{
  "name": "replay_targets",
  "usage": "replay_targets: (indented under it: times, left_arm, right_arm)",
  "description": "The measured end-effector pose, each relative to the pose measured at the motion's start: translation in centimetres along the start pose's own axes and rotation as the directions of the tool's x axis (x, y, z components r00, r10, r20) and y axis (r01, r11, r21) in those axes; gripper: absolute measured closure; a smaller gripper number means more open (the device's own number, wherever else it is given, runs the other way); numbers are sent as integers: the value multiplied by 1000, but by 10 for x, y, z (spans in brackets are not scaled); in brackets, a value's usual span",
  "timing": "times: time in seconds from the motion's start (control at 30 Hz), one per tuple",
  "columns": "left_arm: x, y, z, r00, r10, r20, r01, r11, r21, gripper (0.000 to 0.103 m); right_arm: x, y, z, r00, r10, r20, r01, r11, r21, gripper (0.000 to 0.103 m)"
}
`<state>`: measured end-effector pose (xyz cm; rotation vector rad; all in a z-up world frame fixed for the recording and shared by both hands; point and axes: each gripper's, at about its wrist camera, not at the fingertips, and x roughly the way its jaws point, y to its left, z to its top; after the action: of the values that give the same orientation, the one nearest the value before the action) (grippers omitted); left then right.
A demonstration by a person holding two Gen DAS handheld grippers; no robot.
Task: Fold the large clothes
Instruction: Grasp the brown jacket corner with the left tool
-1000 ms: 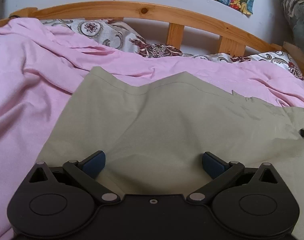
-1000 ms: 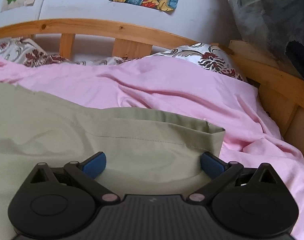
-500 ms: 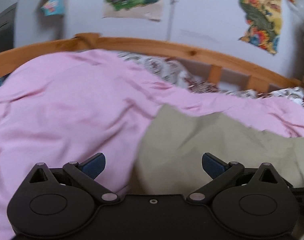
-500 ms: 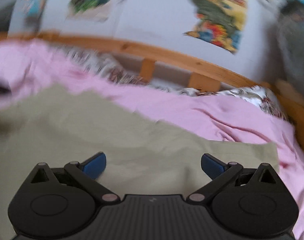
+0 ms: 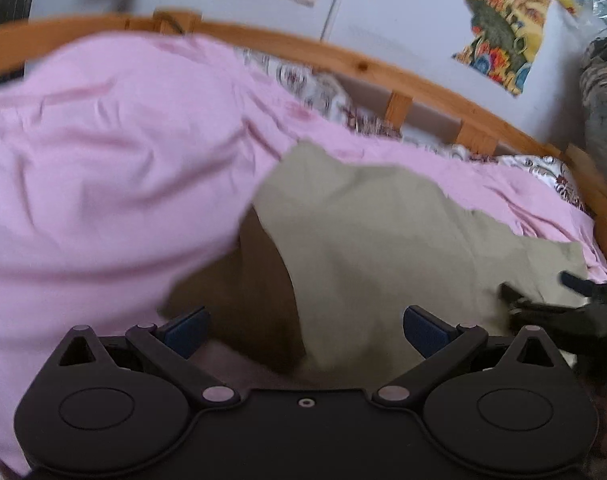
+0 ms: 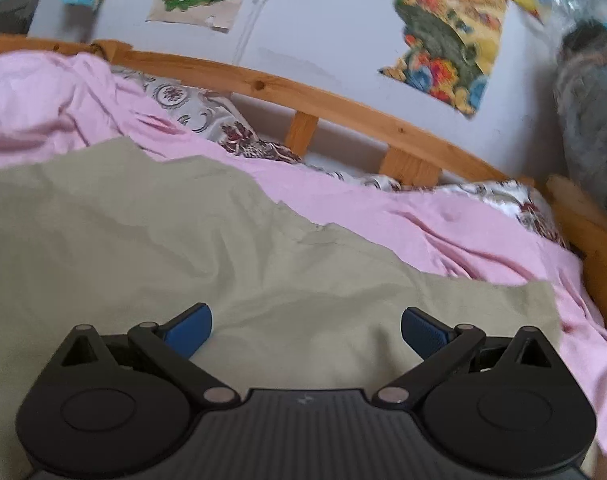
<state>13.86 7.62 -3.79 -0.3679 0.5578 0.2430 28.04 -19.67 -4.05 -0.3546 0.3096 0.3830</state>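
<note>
An olive-green garment (image 5: pixel 383 240) lies spread on a pink bed sheet (image 5: pixel 103 160). In the left wrist view its left edge is folded over, showing a darker underside (image 5: pixel 259 300). My left gripper (image 5: pixel 305 330) is open and empty, over that left edge. The right gripper shows as a dark shape (image 5: pixel 563 304) at the far right of this view. In the right wrist view the garment (image 6: pixel 183 240) fills the lower left. My right gripper (image 6: pixel 306 330) is open and empty, over the garment near its right edge.
A curved wooden bed rail (image 6: pixel 343 108) with slats runs behind the sheet, with patterned pillows (image 6: pixel 207 120) against it. Colourful pictures (image 6: pixel 451 40) hang on the white wall. A dark bundle (image 6: pixel 591 120) stands at the far right.
Both grippers have swung left and tilted up, so more wall shows. The left one now sits over the garment's left edge. Both stay open.
</note>
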Motion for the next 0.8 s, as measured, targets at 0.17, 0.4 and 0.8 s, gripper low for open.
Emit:
replay_targets:
  times: [0.17, 0.4, 0.8]
  left_arm:
    - [15, 4, -17, 997, -23, -77, 13, 991, -132, 1]
    - [38, 6, -21, 995, -32, -93, 9, 972, -235, 1]
    - [55, 17, -14, 998, -10, -54, -13, 916, -400, 3]
  right_arm:
    - [-51, -1, -9, 999, -20, -37, 19, 999, -26, 0]
    - [-49, 19, -56, 994, -82, 66, 81, 997, 19, 0]
    - [-40, 4, -60, 1000, -11, 15, 9, 996, 88, 0]
